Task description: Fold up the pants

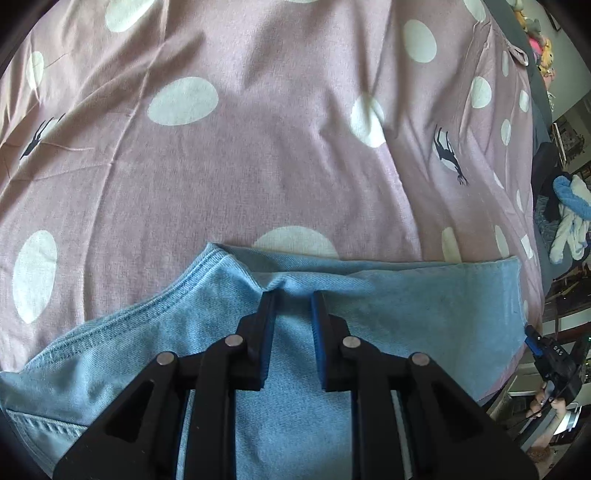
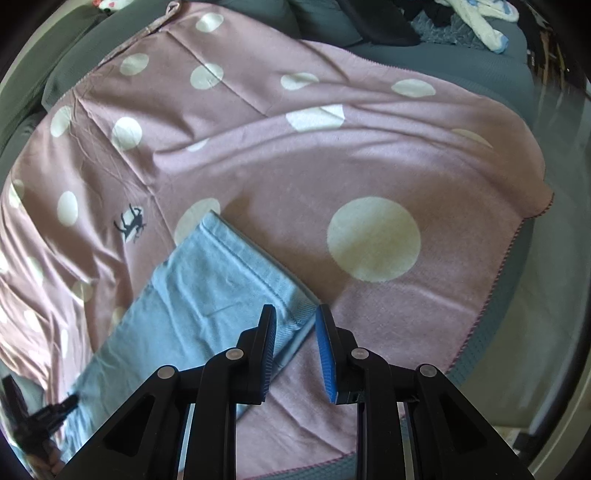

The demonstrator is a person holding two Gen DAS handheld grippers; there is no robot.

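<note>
Light blue denim pants [image 1: 406, 314] lie folded on a pink sheet with white dots [image 1: 258, 166]. My left gripper [image 1: 293, 293] is open, its fingers resting over the pants near the far folded edge, with cloth bunched between the tips. In the right wrist view the pants [image 2: 199, 295] run from lower left to centre. My right gripper [image 2: 295, 308] is open and hovers just above the hem corner of the pants. The right gripper also shows at the right edge of the left wrist view [image 1: 554, 362].
The pink sheet [image 2: 369, 166] covers a grey-blue mattress [image 2: 491, 332] whose edge runs along the right. A pile of blue and white clothes [image 2: 472, 22] lies at the far end. The left gripper's hand shows at the lower left [image 2: 37, 421].
</note>
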